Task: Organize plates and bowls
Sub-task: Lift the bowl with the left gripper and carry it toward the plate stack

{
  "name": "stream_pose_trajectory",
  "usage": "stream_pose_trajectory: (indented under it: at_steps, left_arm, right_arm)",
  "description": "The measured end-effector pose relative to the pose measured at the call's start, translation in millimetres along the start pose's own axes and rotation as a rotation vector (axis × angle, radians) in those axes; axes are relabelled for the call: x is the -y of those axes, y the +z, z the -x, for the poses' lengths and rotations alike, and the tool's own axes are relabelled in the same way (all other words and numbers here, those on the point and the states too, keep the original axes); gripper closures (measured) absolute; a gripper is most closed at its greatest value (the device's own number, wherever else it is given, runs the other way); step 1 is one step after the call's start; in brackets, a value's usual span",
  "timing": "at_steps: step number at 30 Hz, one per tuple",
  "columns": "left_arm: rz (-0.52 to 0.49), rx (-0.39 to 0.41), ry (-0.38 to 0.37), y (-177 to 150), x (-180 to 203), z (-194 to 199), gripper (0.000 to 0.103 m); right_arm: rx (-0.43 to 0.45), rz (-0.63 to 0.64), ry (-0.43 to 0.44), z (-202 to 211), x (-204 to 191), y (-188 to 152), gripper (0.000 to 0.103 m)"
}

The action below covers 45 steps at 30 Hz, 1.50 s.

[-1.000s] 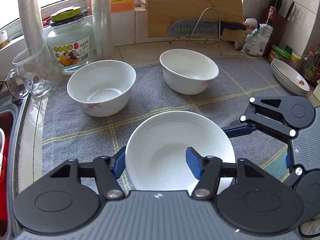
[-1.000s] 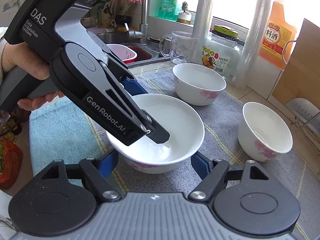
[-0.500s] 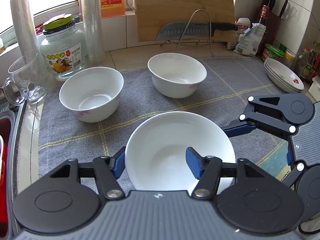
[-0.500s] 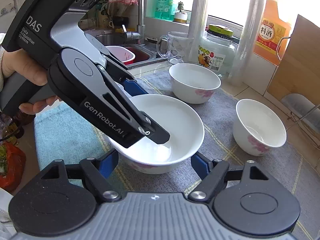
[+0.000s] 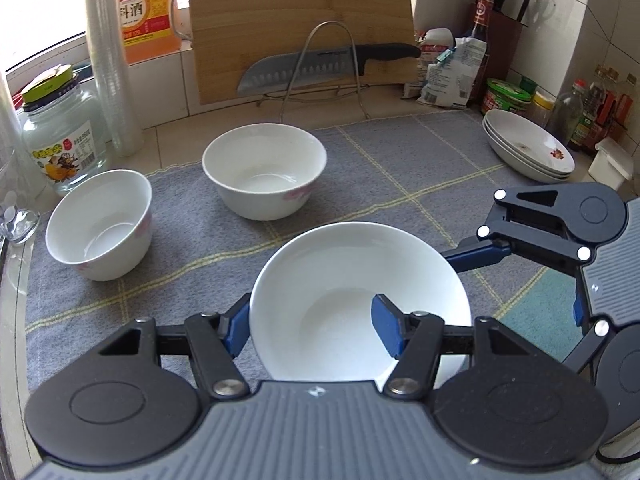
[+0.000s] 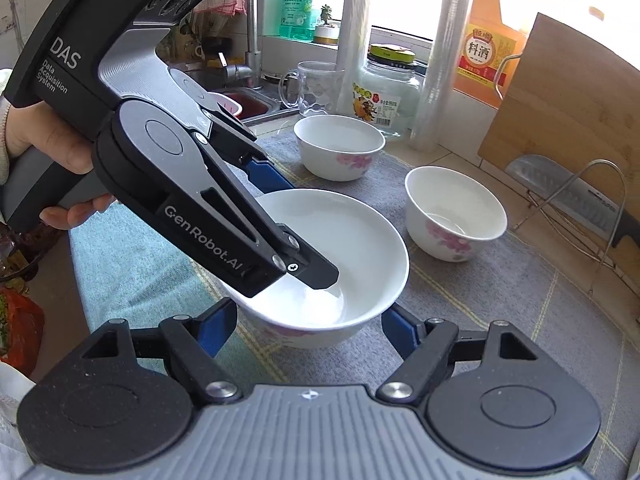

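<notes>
Broadly, the grey checked mat covered most of my worktop, with a bamboo cutting board leaning upright at the back and a cleaver resting on a wire rack in front of it. A stack of shallow plates sat at the far right edge of the mat, near jars and bottles. Two empty white bowls stood on the mat: one bowl near the middle, another bowl toward the left, beside a glass jar.

My left hand-held gripper was clamped on the wide bowl nearest me, one blue pad outside the rim and the other inside the basin. My right hand-held gripper gripped the same bowl from the opposite side, its blue fingers pressed against the outer wall below the rim. My hand held the left tool's handle.
</notes>
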<state>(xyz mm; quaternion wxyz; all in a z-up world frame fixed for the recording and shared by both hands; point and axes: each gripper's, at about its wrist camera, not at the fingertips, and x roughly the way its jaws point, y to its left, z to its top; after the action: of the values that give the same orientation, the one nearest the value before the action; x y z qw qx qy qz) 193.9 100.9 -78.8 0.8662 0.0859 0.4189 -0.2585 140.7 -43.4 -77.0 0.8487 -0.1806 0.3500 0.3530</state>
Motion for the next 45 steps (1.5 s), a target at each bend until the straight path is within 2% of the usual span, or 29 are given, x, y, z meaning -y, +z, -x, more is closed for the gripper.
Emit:
stream_pose_trajectory:
  at_steps: [15,23,32,45]
  left_arm:
    - [-0.083,0.001,-0.088,20.3,58.9,-22.8,0.042]
    - [-0.103,-0.017,-0.125,26.2,79.4,-37.6,0.042]
    - [-0.105,-0.028,-0.145,29.2,92.0,-50.1,0.041]
    - [-0.087,-0.036,-0.145,28.6,90.2,-55.8,0.041]
  right_arm:
    - [-0.026,-0.070,-0.086,42.8,30.2,-41.0,0.020]
    - [-0.054,-0.113,-0.103,52.7,43.2,-58.0,0.020]
    - [-0.084,-0.139,-0.104,53.1,55.0,-71.0,0.020]
    - [-0.096,-0.146,-0.090,45.9,59.7,-72.8,0.020]
